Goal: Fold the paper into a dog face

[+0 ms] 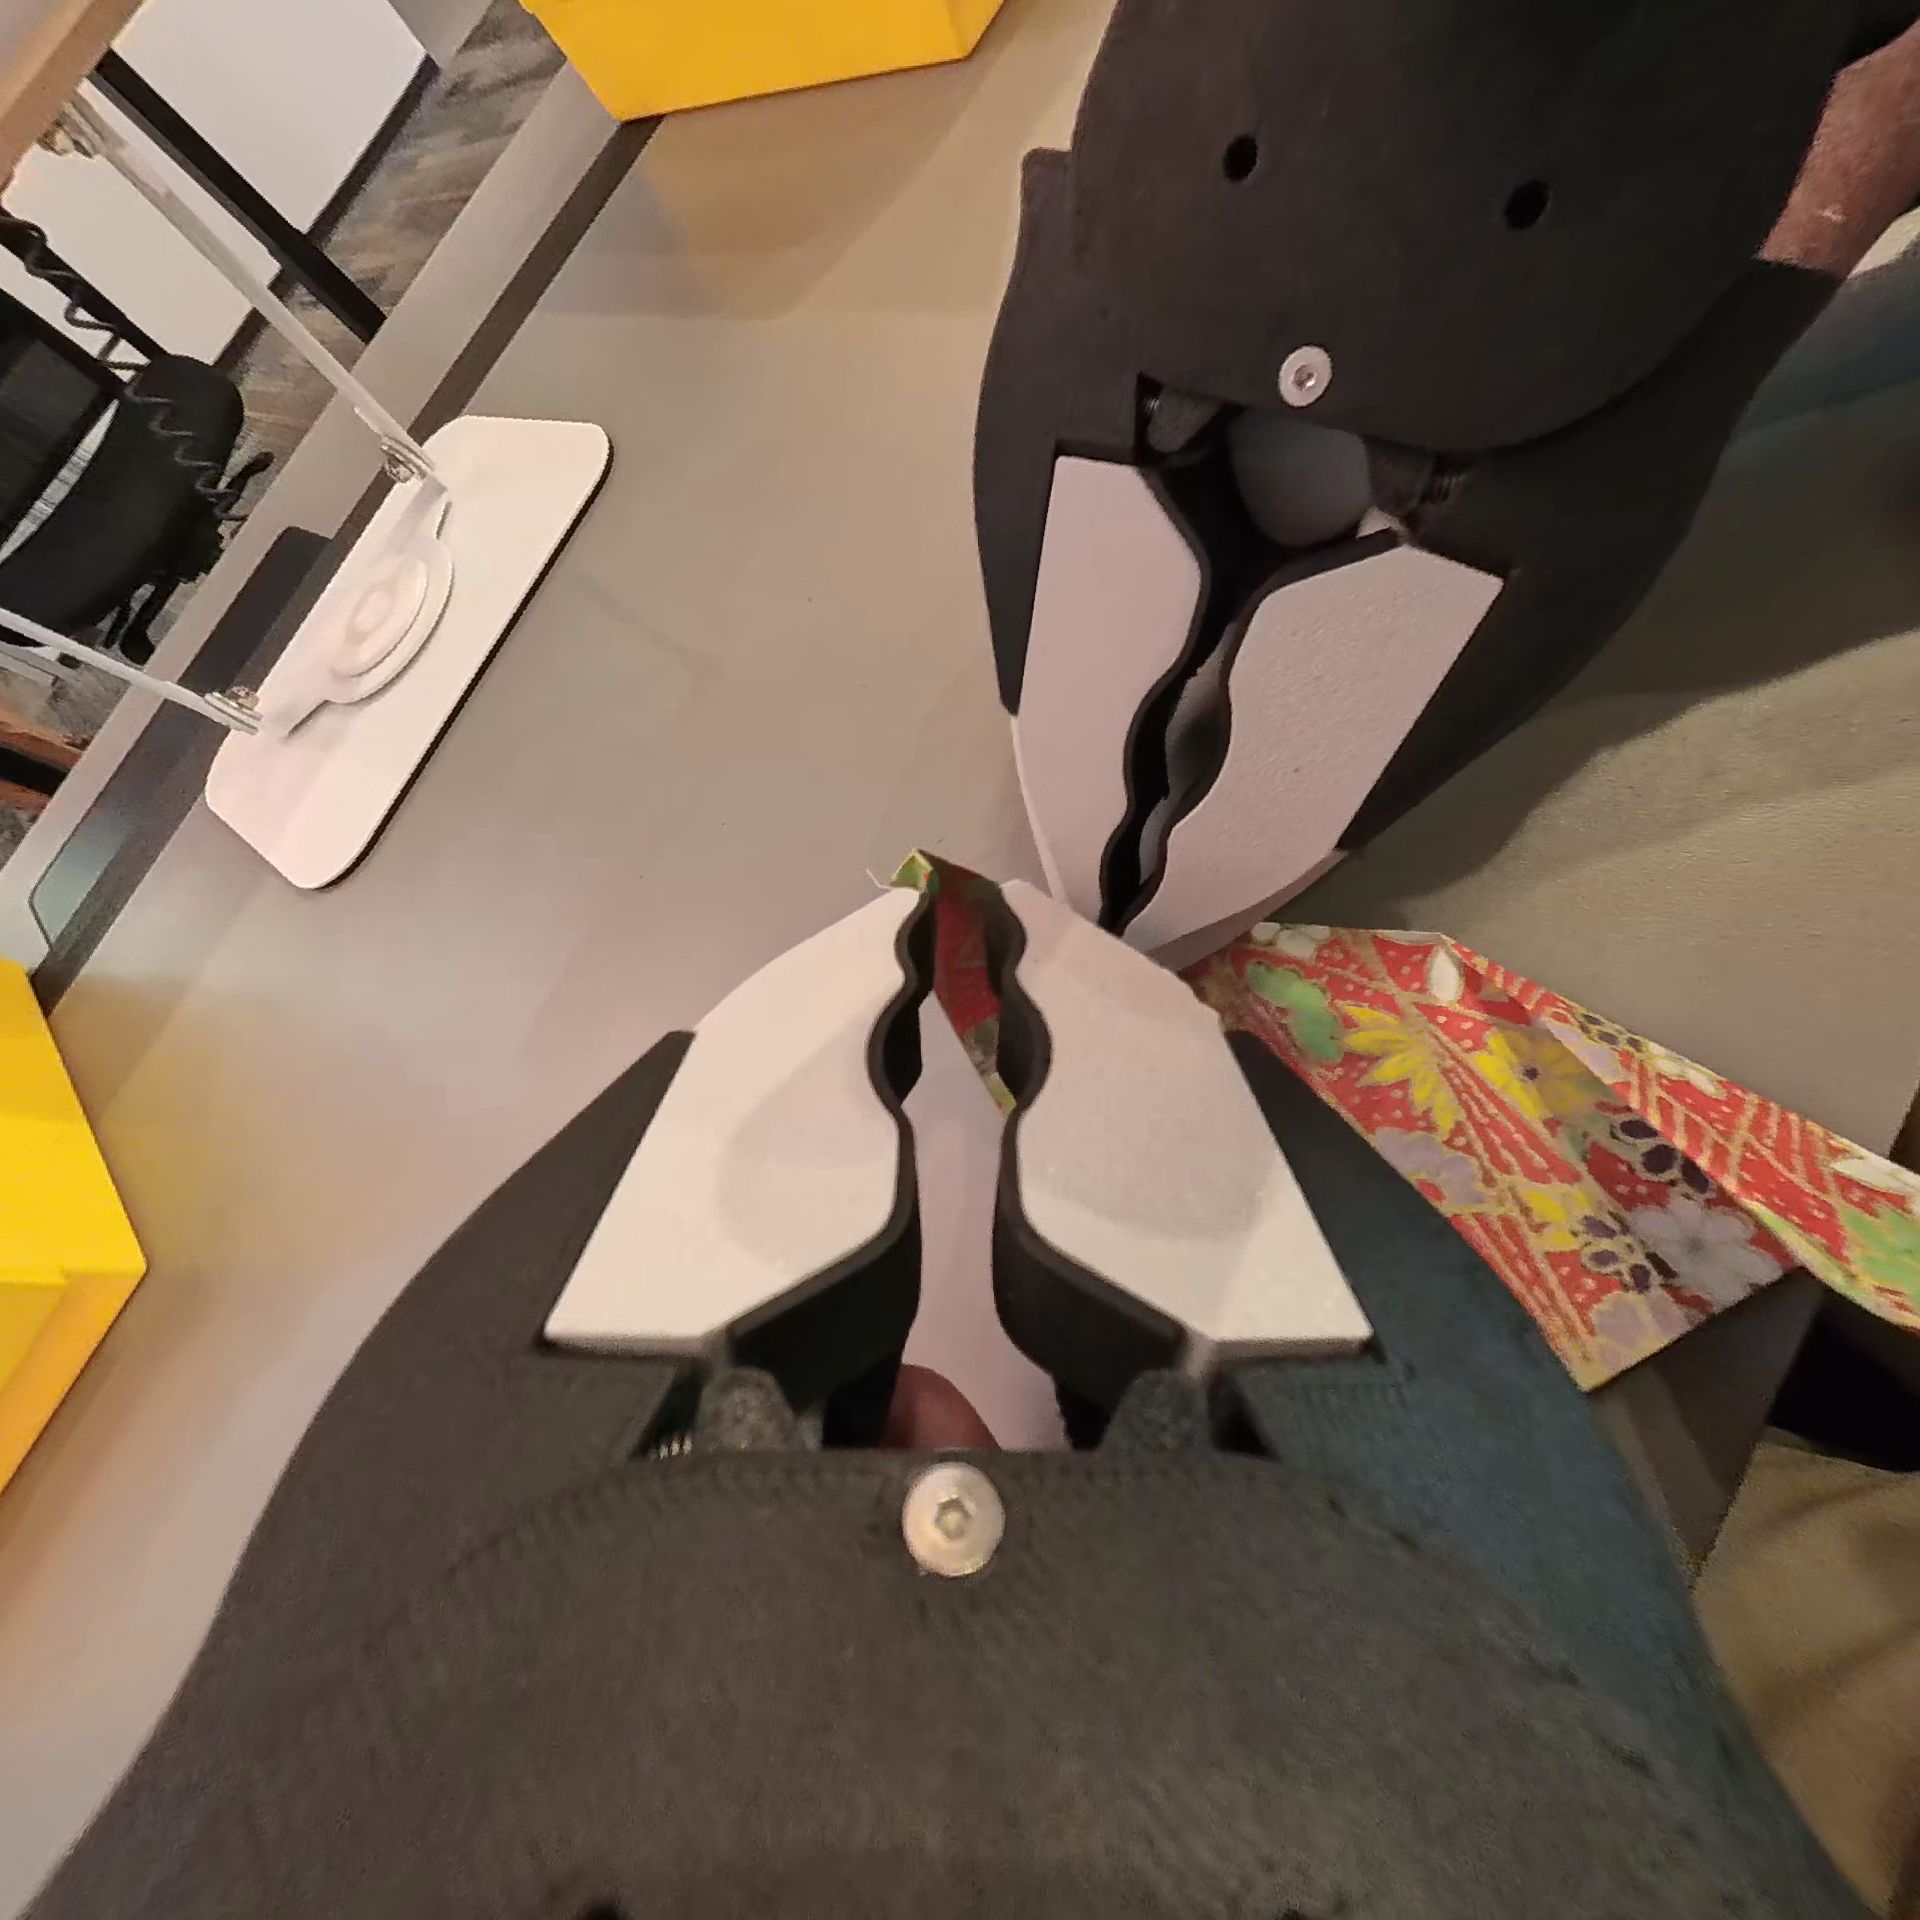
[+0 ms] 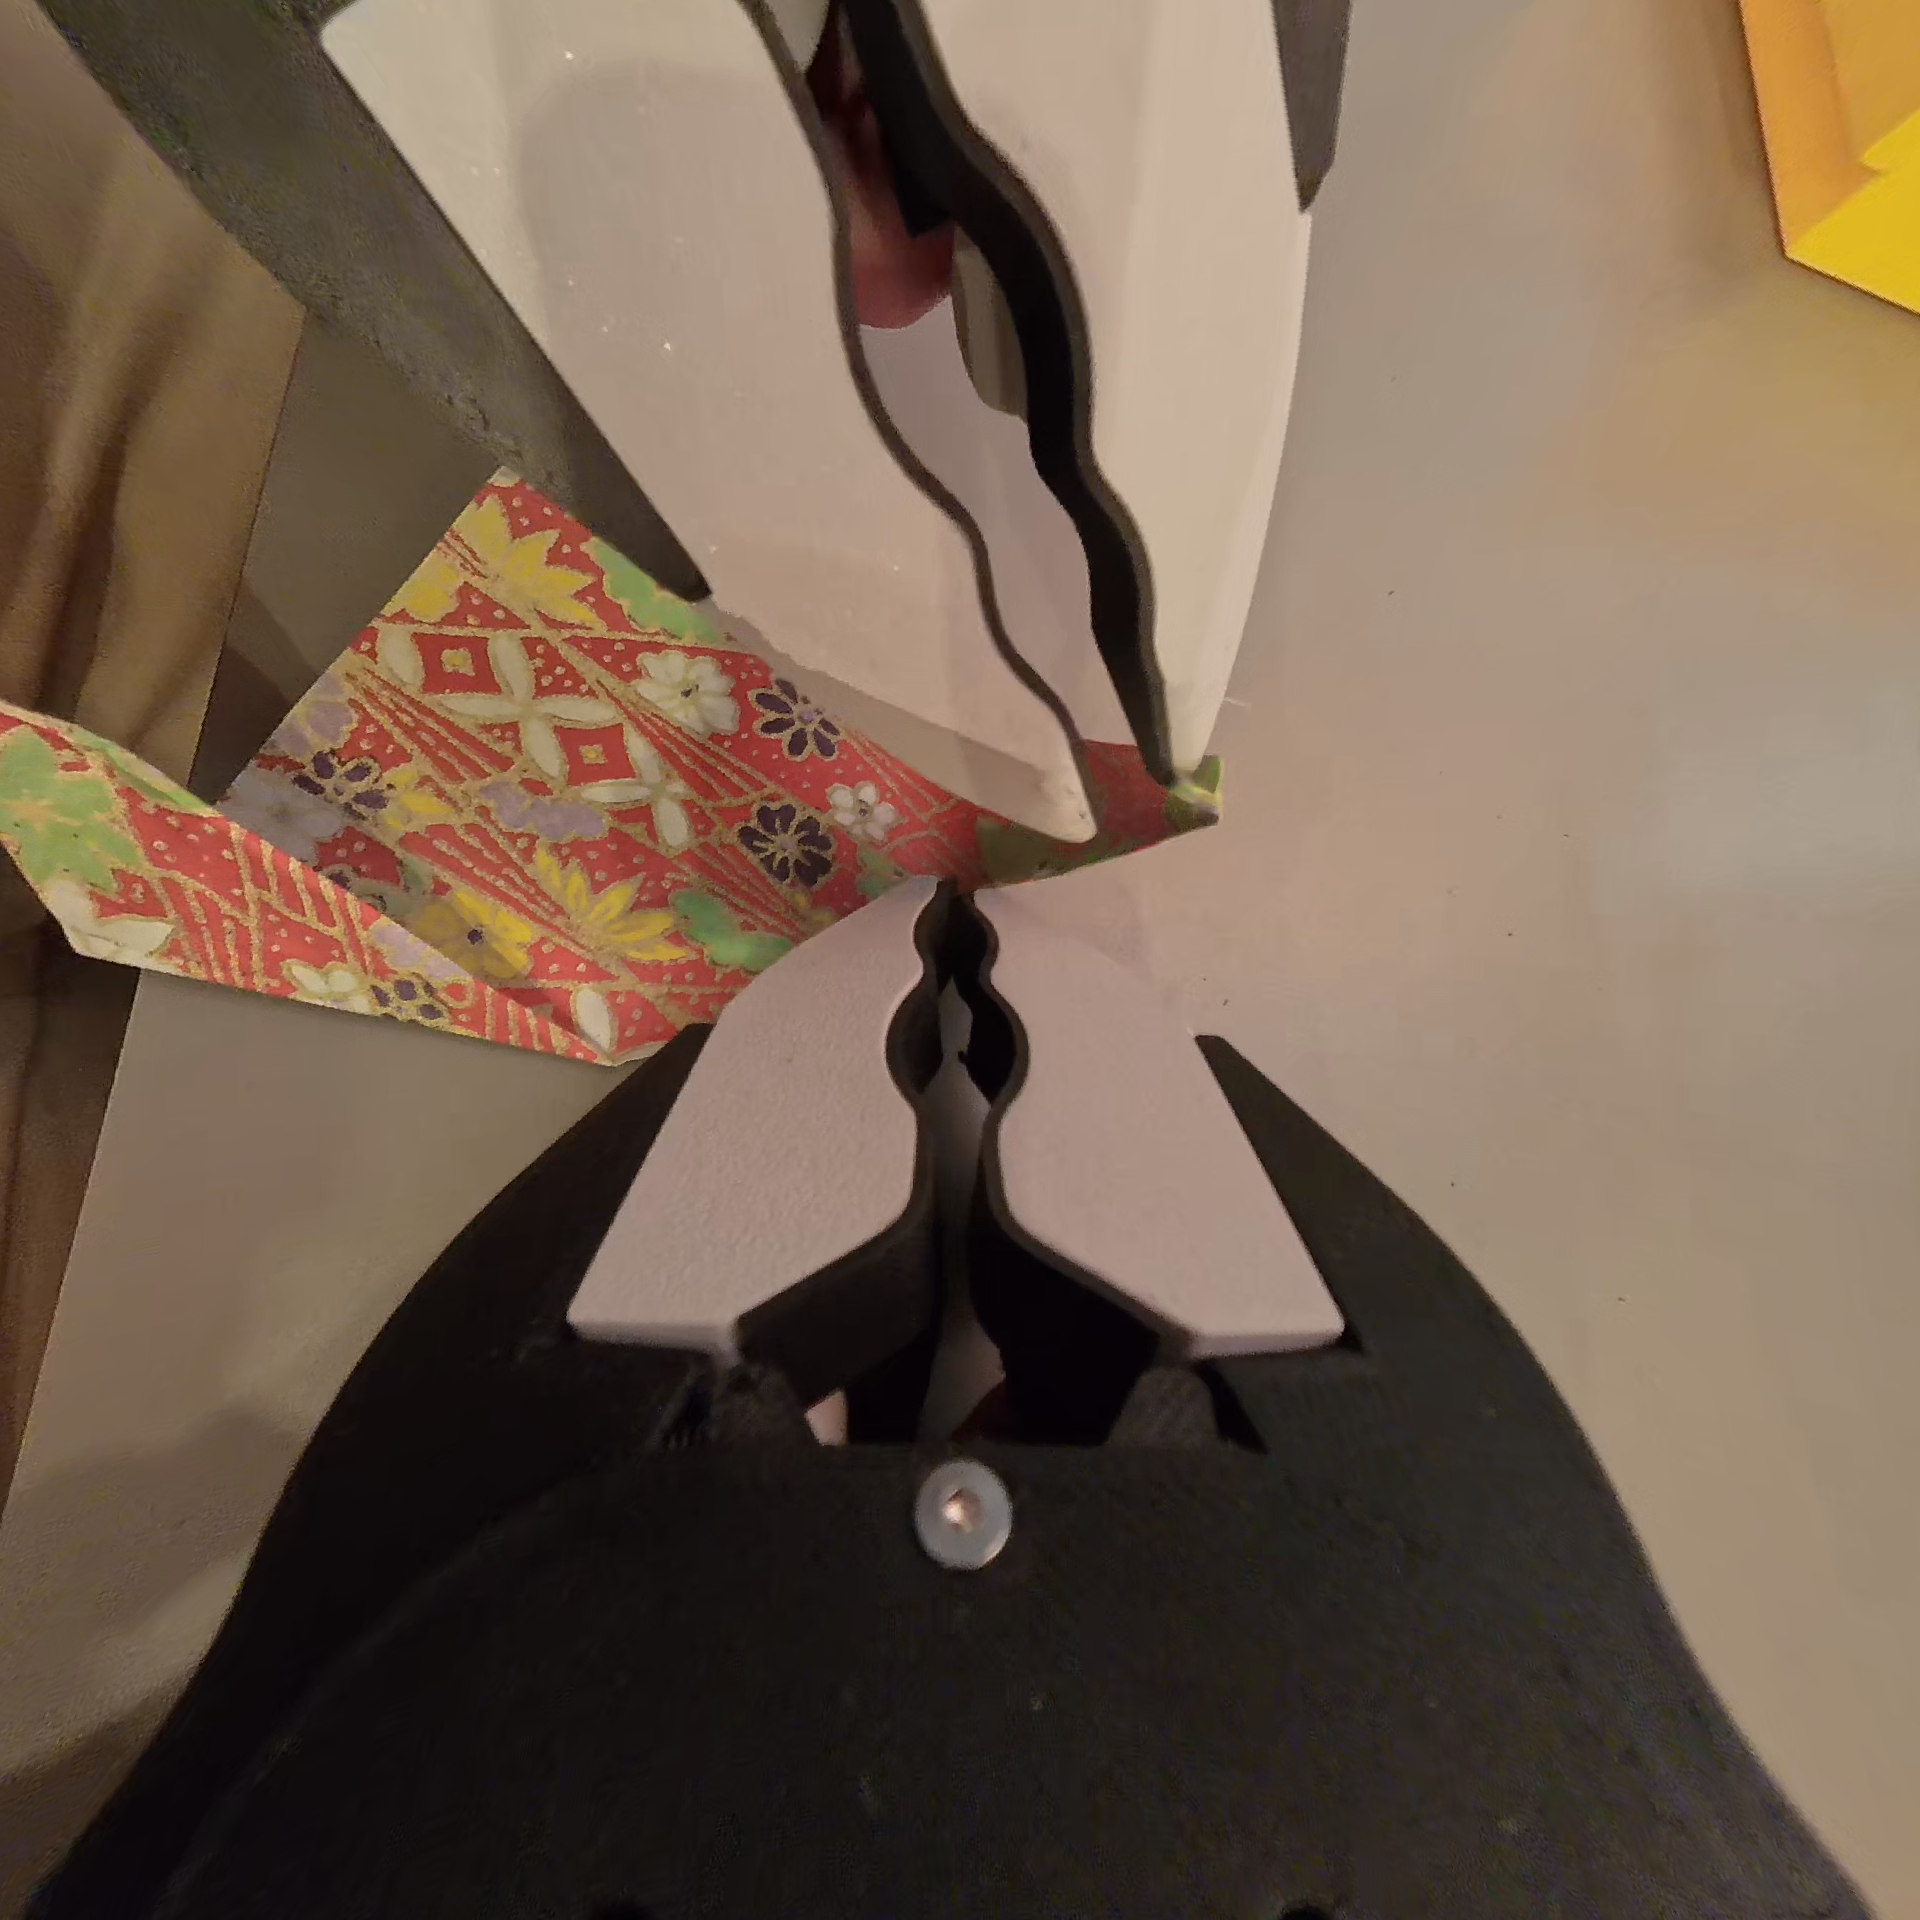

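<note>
The patterned paper (image 1: 1507, 1122), red with flowers, is folded and lies at the grey table's (image 1: 727, 416) near edge, one flap raised. My left gripper (image 1: 961, 899) is shut on the paper's pointed corner, and a strip of paper shows between its fingers. In the right wrist view the left gripper (image 2: 1138, 790) comes in from the top, pinching that corner of the paper (image 2: 582, 790). My right gripper (image 2: 951, 899) is shut, its tip against the paper's edge just beside the left tips. It also shows in the left wrist view (image 1: 1127, 925). I cannot tell whether it pinches paper.
Yellow boxes stand at the far edge (image 1: 769, 42), at the left (image 1: 52, 1195) and in the right wrist view (image 2: 1849, 156). A white stand base (image 1: 416, 644) sits at the left. A person's tan clothing (image 2: 104, 416) is beyond the table's near edge. The tips of one gripper are about 4 centimetres away from the tips of the other.
</note>
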`<state>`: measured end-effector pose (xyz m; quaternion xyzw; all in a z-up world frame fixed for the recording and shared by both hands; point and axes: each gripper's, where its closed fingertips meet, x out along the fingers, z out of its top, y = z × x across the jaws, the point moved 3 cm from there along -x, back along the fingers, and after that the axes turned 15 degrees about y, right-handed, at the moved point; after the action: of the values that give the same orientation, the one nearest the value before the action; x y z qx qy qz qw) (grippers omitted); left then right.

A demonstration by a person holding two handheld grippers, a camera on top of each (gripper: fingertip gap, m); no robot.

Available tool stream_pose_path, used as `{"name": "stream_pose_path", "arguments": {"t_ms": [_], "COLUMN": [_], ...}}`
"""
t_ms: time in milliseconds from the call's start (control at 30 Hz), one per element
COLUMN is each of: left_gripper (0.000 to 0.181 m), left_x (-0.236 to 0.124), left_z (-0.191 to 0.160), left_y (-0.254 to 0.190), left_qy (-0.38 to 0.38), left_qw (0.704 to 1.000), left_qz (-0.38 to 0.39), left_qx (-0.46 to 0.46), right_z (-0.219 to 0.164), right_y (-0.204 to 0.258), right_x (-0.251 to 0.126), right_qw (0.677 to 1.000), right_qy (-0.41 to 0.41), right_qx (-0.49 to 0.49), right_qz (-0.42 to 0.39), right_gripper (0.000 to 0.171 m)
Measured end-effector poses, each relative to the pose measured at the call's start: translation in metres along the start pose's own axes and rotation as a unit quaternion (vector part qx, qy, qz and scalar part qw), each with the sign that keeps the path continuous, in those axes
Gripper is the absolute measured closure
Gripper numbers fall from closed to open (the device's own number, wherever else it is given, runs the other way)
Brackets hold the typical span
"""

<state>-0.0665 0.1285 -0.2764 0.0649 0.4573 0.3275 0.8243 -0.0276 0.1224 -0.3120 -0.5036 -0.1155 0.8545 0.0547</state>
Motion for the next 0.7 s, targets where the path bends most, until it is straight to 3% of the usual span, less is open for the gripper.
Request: {"name": "stream_pose_path", "arguments": {"t_ms": [33, 700], "left_gripper": [0.172, 0.172], "left_x": [0.0000, 0.0034], "left_z": [0.0001, 0.0057], "left_y": [0.0009, -0.0008], "left_qy": [-0.002, -0.023], "left_qw": [1.000, 0.999], "left_qz": [0.000, -0.037], "left_qx": [-0.002, -0.027], "right_z": [-0.0001, -0.0004], "right_y": [-0.0001, -0.0016], "right_x": [0.0000, 0.0004], "right_qw": [1.000, 1.000], "right_qy": [0.000, 0.000], "right_qx": [0.000, -0.003], "right_qz": [0.000, -0.002], "right_gripper": [0.171, 0.171]}}
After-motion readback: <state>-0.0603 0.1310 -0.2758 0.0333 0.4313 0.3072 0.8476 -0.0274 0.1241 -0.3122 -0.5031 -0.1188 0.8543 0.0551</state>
